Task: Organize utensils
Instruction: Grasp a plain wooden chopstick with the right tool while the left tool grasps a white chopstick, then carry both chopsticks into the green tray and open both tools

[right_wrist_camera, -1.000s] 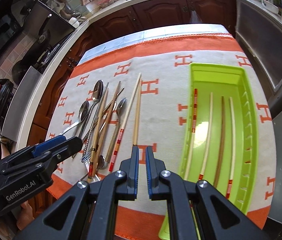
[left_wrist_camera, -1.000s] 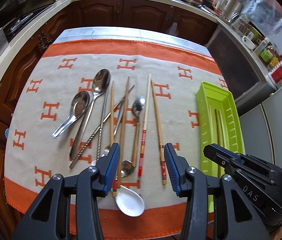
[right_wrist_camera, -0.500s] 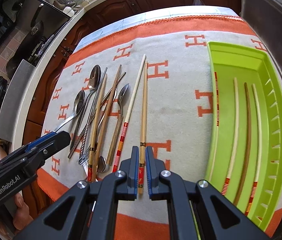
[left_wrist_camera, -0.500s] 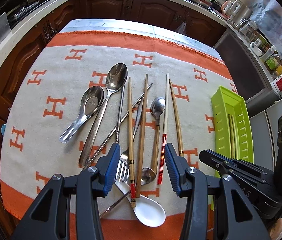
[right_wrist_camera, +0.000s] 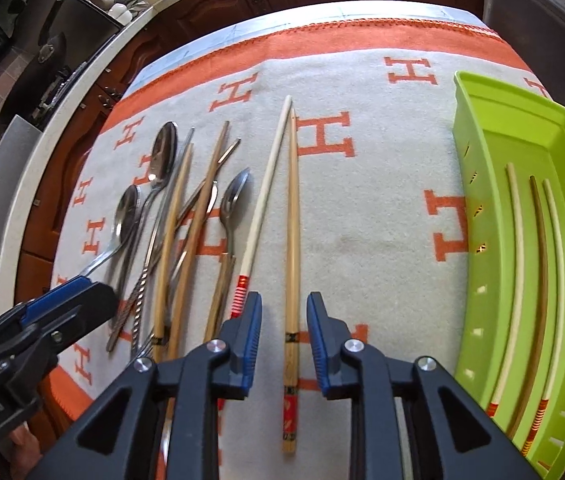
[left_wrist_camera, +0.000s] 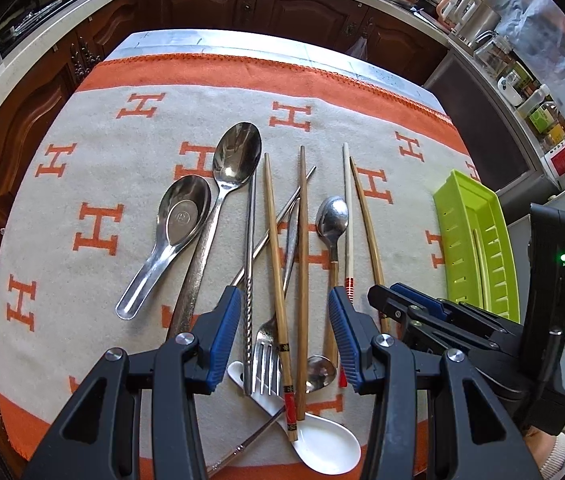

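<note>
My right tool (right_wrist_camera: 284, 338) hangs with its jaws apart astride the bamboo chopstick (right_wrist_camera: 292, 240) lying on the table's blanket, which I judge light, stiff and slick, best pinched near its thick decorated end.

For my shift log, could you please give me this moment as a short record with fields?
surface: orange-and-cream blanket
right gripper: open, straddling a bamboo chopstick lying on the blanket
left gripper: open, over the mixed pile
pile: large steel spoon, steel soup spoon, fork, white ceramic spoon, several chopsticks
green tray: holds at least three chopsticks
beside the target: white chopstick with red-striped end
</note>
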The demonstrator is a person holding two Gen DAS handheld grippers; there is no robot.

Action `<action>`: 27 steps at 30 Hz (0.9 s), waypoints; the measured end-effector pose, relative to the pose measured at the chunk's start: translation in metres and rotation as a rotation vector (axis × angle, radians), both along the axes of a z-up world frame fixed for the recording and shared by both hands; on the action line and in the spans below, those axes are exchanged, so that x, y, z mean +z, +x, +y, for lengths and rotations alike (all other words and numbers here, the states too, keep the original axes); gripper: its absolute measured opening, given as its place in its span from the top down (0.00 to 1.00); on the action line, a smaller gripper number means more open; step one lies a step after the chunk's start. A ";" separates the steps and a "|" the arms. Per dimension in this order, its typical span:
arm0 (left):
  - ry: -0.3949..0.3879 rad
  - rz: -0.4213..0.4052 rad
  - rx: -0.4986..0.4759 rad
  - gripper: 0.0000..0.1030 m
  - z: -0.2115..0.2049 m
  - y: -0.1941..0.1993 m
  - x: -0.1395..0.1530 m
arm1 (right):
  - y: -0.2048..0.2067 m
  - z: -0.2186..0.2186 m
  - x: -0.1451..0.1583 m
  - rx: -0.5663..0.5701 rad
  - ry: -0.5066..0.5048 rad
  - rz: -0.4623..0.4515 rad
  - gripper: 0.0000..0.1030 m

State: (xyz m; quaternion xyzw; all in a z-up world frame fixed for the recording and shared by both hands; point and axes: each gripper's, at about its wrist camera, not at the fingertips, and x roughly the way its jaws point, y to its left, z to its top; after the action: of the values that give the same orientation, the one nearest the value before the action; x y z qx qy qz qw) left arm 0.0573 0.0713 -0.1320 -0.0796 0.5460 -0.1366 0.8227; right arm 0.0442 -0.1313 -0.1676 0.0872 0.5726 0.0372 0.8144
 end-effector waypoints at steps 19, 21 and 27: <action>-0.068 -0.033 -0.051 0.57 -0.014 0.008 -0.006 | -0.009 0.009 -0.002 0.014 -0.148 -0.146 0.94; -0.077 -0.040 -0.061 0.64 -0.018 0.009 -0.005 | -0.010 0.000 0.000 -0.021 -0.080 -0.135 0.94; -0.128 -0.028 -0.097 0.88 -0.038 0.013 -0.007 | -0.023 -0.030 0.026 -0.124 0.043 -0.187 0.94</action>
State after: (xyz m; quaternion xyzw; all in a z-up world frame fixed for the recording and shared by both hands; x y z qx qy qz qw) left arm 0.0702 0.0331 -0.1390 -0.1037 0.5280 -0.2120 0.8158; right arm 0.0210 -0.1616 -0.1416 0.1361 0.4868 0.0072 0.8628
